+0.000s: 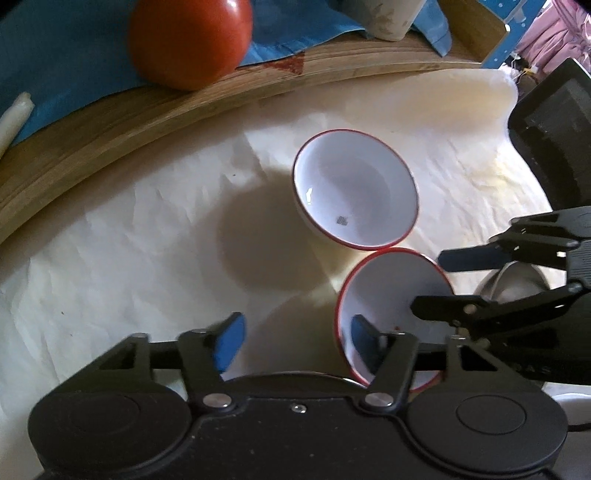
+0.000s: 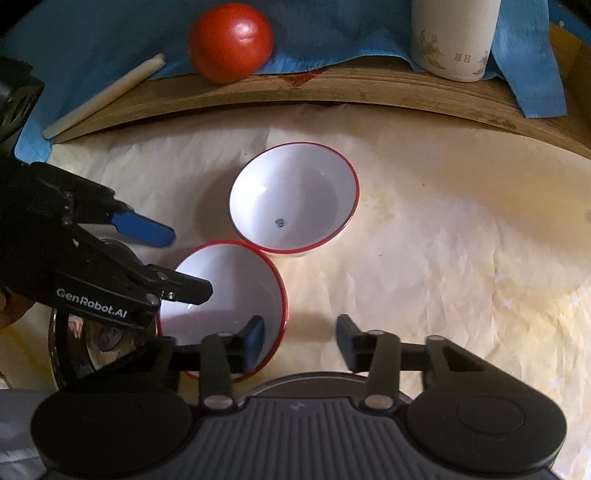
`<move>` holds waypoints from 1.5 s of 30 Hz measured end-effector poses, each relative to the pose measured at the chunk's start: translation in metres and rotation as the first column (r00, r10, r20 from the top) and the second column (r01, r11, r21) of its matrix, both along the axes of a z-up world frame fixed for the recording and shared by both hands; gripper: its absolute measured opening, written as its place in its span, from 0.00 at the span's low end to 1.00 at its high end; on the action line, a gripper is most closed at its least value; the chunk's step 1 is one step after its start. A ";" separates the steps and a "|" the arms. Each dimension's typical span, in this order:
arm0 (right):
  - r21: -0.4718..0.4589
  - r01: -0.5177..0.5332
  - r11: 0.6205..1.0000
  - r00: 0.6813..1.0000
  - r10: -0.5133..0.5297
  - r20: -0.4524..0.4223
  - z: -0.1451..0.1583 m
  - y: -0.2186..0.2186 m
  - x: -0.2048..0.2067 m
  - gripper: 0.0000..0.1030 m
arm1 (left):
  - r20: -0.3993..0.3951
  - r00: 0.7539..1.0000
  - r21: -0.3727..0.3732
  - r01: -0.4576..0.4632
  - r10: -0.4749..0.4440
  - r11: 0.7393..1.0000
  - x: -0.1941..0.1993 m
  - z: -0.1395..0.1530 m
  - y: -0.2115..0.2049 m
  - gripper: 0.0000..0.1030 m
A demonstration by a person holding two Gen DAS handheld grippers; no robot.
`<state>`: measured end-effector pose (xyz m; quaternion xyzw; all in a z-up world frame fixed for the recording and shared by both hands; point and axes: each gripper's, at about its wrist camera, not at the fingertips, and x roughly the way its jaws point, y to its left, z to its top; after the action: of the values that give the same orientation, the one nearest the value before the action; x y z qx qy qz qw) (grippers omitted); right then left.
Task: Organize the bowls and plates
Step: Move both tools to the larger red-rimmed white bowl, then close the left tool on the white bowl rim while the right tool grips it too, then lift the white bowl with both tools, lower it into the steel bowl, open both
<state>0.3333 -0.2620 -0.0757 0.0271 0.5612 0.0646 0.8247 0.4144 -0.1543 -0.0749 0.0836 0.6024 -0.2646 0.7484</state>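
I've got two white bowls with red rims on the crumpled cream paper, the near white bowl (image 2: 229, 291) touching the far white bowl (image 2: 293, 197). My left gripper (image 1: 295, 341) straddles the near bowl's rim, jaws spread, not pinching. My right gripper (image 2: 301, 341) straddles the opposite rim, jaws apart too. A shiny steel bowl (image 2: 96, 343) sits just beside, under the left gripper. Behind: a wooden ledge (image 2: 332, 92), blue cloth (image 2: 332, 33), red ball (image 2: 231, 42), cream cup (image 2: 452, 40), pale stick (image 2: 107, 94).
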 end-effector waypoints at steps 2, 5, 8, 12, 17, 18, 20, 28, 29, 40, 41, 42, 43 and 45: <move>0.019 0.004 1.000 1.000 -0.004 -0.005 -0.001 -0.001 0.000 0.32 | -0.007 1.000 -0.016 -0.006 0.006 1.000 -0.001 0.001 0.000 0.43; 0.051 0.010 0.999 1.000 -0.010 -0.003 -0.002 -0.004 0.000 0.23 | -0.018 1.000 -0.040 -0.026 0.025 0.999 -0.004 0.001 0.001 0.39; 0.099 0.034 0.994 0.999 -0.033 -0.004 -0.005 -0.009 0.000 0.17 | -0.012 0.999 -0.043 -0.044 0.043 0.998 -0.009 0.000 0.001 0.38; 0.173 0.080 0.982 0.997 -0.079 -0.014 -0.008 -0.017 -0.002 0.11 | -0.027 0.997 -0.073 -0.080 0.078 0.994 -0.011 -0.002 0.003 0.27; 0.213 0.130 0.968 0.991 -0.131 -0.010 -0.009 -0.020 -0.005 0.10 | -0.044 0.991 -0.116 -0.128 0.124 0.985 -0.016 -0.001 0.004 0.07; 0.213 0.135 0.968 0.991 -0.136 -0.008 -0.008 -0.022 -0.007 0.09 | -0.037 0.990 -0.116 -0.140 0.137 0.983 -0.018 0.001 0.004 0.06; 0.217 0.147 0.965 0.989 -0.151 0.001 -0.006 -0.022 -0.009 0.08 | -0.027 0.987 -0.123 -0.163 0.161 0.979 -0.020 0.005 0.005 0.06; 0.276 0.185 0.943 0.978 -0.203 0.040 0.006 -0.036 -0.021 0.07 | 0.022 0.974 -0.152 -0.219 0.225 0.964 -0.026 0.031 0.010 0.06; 0.280 0.186 0.942 0.977 -0.208 0.050 0.007 -0.034 -0.021 0.07 | 0.026 0.972 -0.159 -0.227 0.233 0.961 -0.028 0.034 0.012 0.06; 0.325 0.206 0.923 0.951 -0.267 0.154 0.039 -0.046 -0.040 0.07 | 0.082 0.965 -0.225 -0.224 0.248 0.948 -0.038 0.070 0.003 0.07; 0.326 0.209 0.922 0.950 -0.271 0.157 0.041 -0.048 -0.042 0.07 | 0.085 0.967 -0.228 -0.215 0.240 0.949 -0.039 0.072 0.000 0.07; 0.326 0.213 0.921 0.948 -0.276 0.158 0.042 -0.050 -0.044 0.07 | 0.086 0.969 -0.230 -0.207 0.232 0.951 -0.040 0.073 -0.003 0.07; 0.326 0.218 0.920 0.946 -0.281 0.159 0.043 -0.052 -0.047 0.07 | 0.087 0.971 -0.232 -0.198 0.223 0.952 -0.040 0.073 -0.006 0.07; 0.327 0.232 0.916 0.942 -0.295 0.159 0.044 -0.057 -0.053 0.07 | 0.079 0.976 -0.238 -0.179 0.203 0.955 -0.042 0.073 -0.014 0.08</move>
<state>0.2800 -0.3185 -0.0320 0.2223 0.4478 0.0400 0.8651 0.3729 -0.1679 -0.0015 -0.0483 0.5338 -0.2541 0.8051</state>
